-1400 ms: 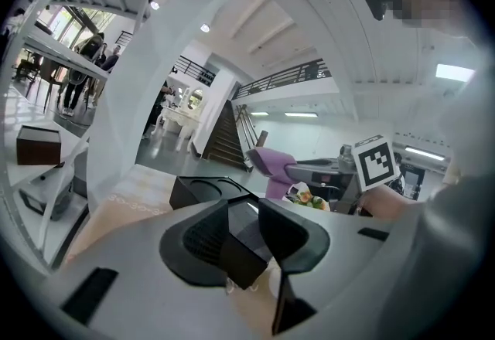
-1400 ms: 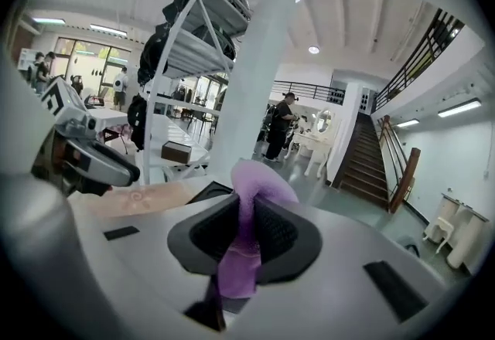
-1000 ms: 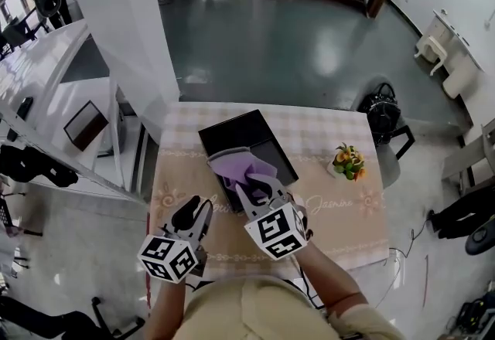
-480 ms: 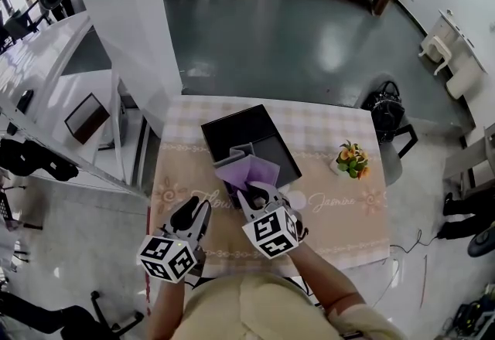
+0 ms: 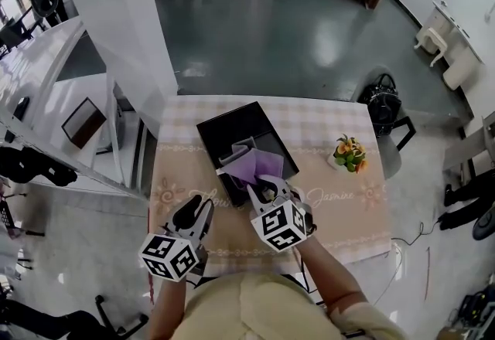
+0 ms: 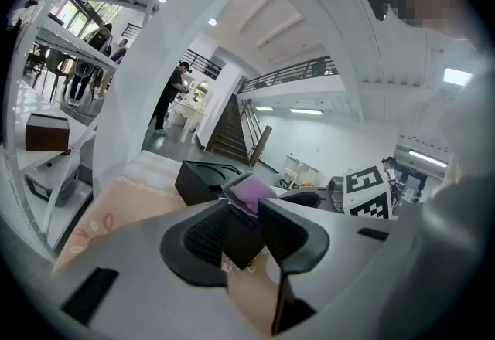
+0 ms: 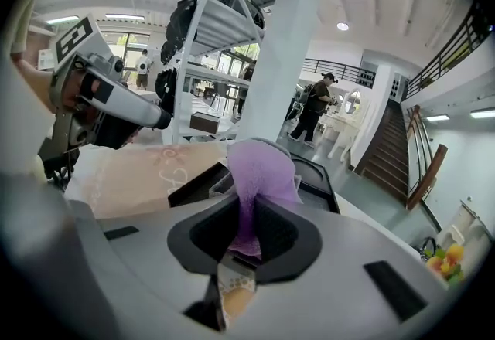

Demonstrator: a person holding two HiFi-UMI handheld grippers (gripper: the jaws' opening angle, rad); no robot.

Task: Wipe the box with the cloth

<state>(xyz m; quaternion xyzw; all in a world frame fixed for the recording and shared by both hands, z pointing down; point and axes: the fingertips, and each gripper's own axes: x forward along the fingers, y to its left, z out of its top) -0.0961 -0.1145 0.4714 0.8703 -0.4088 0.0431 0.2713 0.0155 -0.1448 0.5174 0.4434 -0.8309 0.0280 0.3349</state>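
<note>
Cloth on the box's near end, right gripper leading

My right gripper (image 5: pixel 263 190) is clamped on the purple cloth (image 5: pixel 251 166), which drapes onto the near end of the black box (image 5: pixel 232 126) straight ahead. The box's long axis runs away from me. My left gripper (image 5: pixel 196 215), jaws together on nothing, hangs farther back over the table (image 5: pixel 340 207).

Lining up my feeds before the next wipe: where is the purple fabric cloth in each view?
Head view: centre, purple fabric cloth over the black rectangular box.
Left gripper view: centre, beyond the jaws.
Right gripper view: centre, clamped between the jaws.
Shared landmark: that box.
</note>
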